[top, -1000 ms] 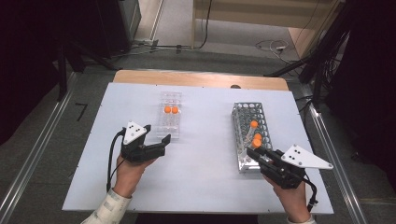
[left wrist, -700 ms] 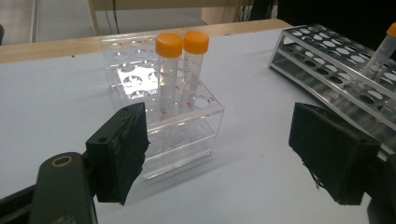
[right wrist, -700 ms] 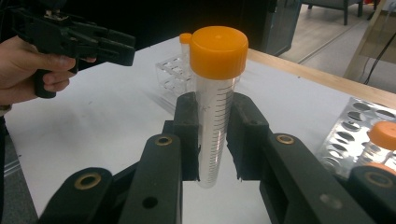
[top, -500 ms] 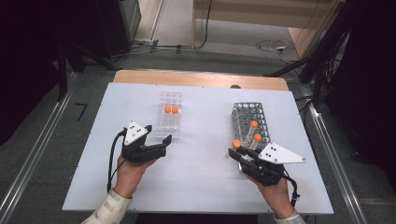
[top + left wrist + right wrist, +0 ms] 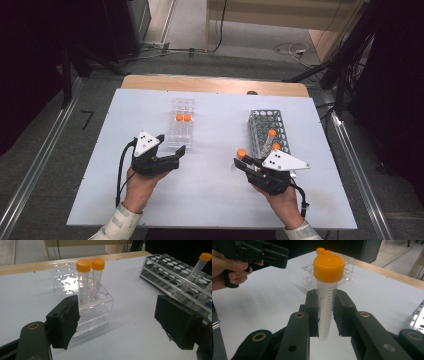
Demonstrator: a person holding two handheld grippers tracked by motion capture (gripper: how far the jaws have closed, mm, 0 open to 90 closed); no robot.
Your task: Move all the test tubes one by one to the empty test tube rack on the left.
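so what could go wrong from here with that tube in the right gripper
The right gripper pinches the orange-capped tube low on its smooth body, so it might slip or tilt in transit. The clear rack already holds two tubes; the carried one could knock them on the way in. The open left gripper sits close beside that rack and could get in the way.

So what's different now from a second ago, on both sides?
The right gripper, shut on an orange-capped tube, has carried it leftward away from the metal rack, out over the bare table toward the clear rack. It already held that tube a second ago. The left gripper stays open beside the clear rack, whose two tubes have not moved, nor have the two in the metal rack.
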